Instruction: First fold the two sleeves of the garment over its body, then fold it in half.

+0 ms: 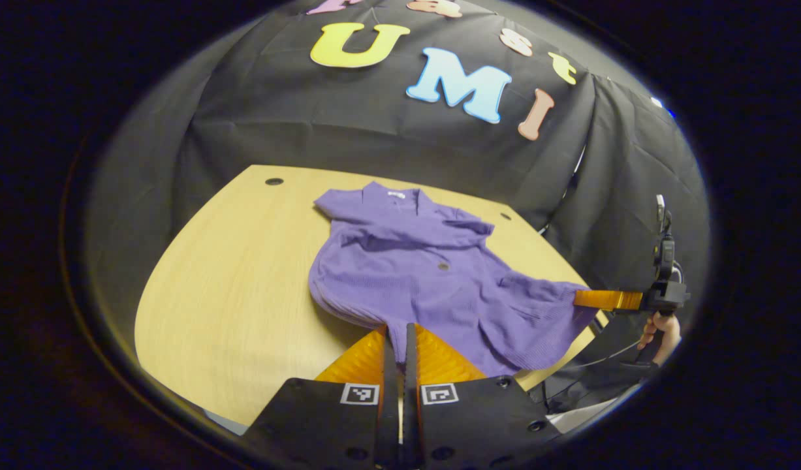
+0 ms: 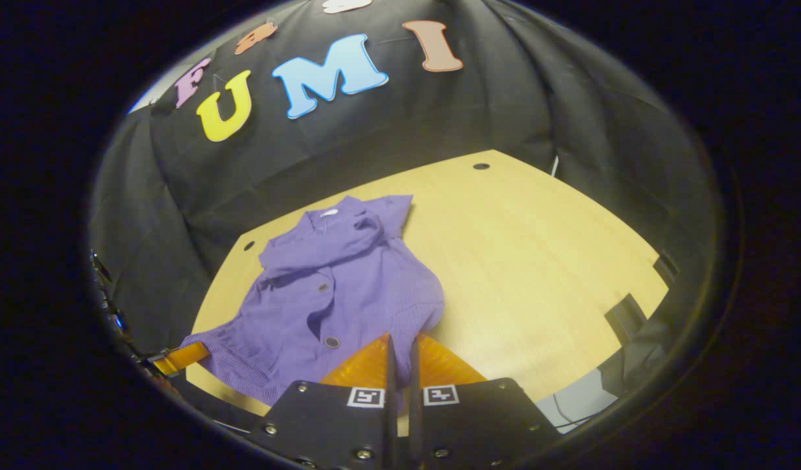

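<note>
While the purple garment [image 1: 413,274] lies on the desk [image 1: 243,287], both tongs — left [image 1: 400,343], right [image 2: 400,352] — pinch its near hem, sleeves folded across the body.

We're looking down our right gripper [image 2: 400,349], its two fingers drawn close together with a fold of the purple garment [image 2: 335,294] pinched between them at the hem. The garment lies on the wooden table [image 2: 537,261], collar toward the far edge by the black cloth wall [image 2: 504,111], sleeves folded across its chest. Two buttons show down its front. Off at the lower left we see the other gripper [image 2: 178,358] at the garment's other hem corner, the cloth reaching right to its fingertips. The hem is lifted and stretched between the two grippers near the table's near edge.
</note>
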Tool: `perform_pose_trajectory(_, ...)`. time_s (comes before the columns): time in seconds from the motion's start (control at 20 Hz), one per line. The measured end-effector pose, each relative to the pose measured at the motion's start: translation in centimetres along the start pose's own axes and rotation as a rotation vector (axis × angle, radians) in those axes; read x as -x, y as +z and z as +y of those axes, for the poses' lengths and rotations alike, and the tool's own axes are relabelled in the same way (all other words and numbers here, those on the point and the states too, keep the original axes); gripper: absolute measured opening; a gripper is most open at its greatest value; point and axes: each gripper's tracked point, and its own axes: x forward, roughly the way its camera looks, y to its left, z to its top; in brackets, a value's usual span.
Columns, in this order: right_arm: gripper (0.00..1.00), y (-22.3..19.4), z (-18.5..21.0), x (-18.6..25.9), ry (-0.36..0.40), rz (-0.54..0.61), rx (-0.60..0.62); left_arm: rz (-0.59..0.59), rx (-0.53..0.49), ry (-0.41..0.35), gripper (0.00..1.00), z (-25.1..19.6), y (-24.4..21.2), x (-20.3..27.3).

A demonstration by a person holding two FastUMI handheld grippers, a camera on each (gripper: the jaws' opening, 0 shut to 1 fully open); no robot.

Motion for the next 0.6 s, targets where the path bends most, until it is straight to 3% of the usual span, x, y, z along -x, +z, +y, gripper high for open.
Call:
perform_pose_trajectory(0.3,0.07,9.2,2.3,-3.1,0.091,-0.073,0.020,-0.122,0.016,0.029,0.09,0.9,10.4,-2.9)
perform_pose_trajectory(0.6,0.07,16.9,2.4,-8.4,0.137,-0.104,-0.018,-0.188,0.022,0.080,0.10,2.8,18.1,-8.3)
